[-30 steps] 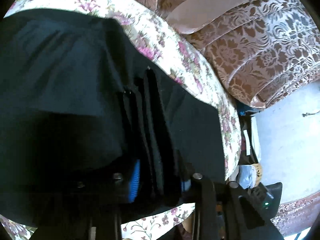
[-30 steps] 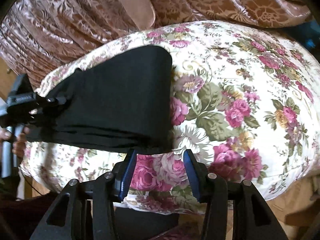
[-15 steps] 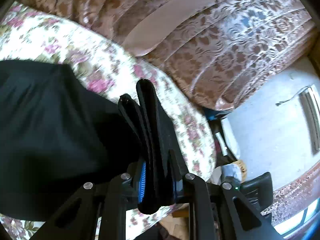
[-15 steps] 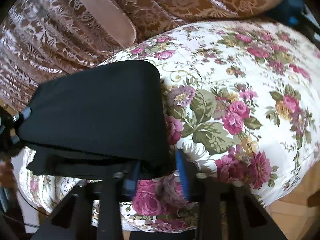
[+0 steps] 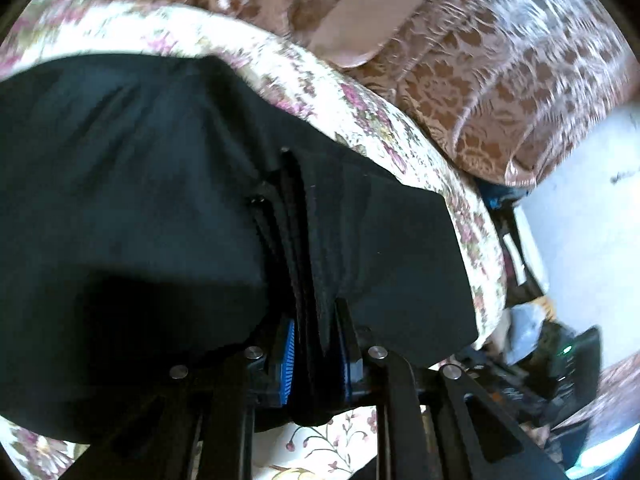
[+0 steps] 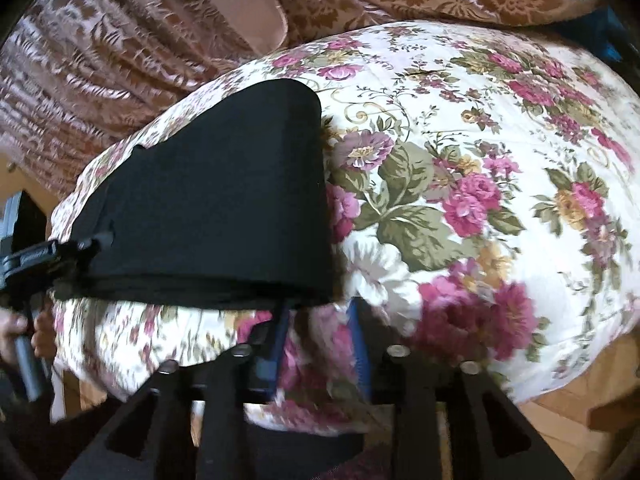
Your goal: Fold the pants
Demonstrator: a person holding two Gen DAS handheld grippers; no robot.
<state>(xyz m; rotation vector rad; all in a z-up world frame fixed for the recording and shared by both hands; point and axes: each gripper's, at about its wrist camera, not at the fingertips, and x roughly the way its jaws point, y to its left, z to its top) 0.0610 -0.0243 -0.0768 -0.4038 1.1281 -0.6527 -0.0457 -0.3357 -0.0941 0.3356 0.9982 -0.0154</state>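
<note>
Black pants [image 6: 208, 196], folded into a thick rectangle, lying on a floral bedspread [image 6: 460, 200] over a rounded bed. Brown damask curtain [image 6: 100, 60] hanging behind.

Left gripper [image 5: 316, 356]: jaws closed on several stacked layers at one end of the pants, blue pads pressed against the cloth on both sides. Probably held this way to keep the folded edges together and aligned while the bundle settles on the bed. Seen from the right wrist camera, left gripper [image 6: 36, 260] clamped at the far left corner of the pants, with part of a hand [image 6: 20, 332] on its handle below.

Right gripper [image 6: 320, 344]: jaws apart, holding nothing, sitting just below the near right corner of the pants, with floral cloth visible between the pads. Contact with the pants hard to judge through motion blur. Likely placed to take or to tidy that corner.

Fold seemingly far along: compact shape, edges stacked neatly along the near side.

No brands, labels or readable writing anywhere. Dark clutter and a small green light [image 5: 566, 349] at the left view's right edge, too blurred to identify.
</note>
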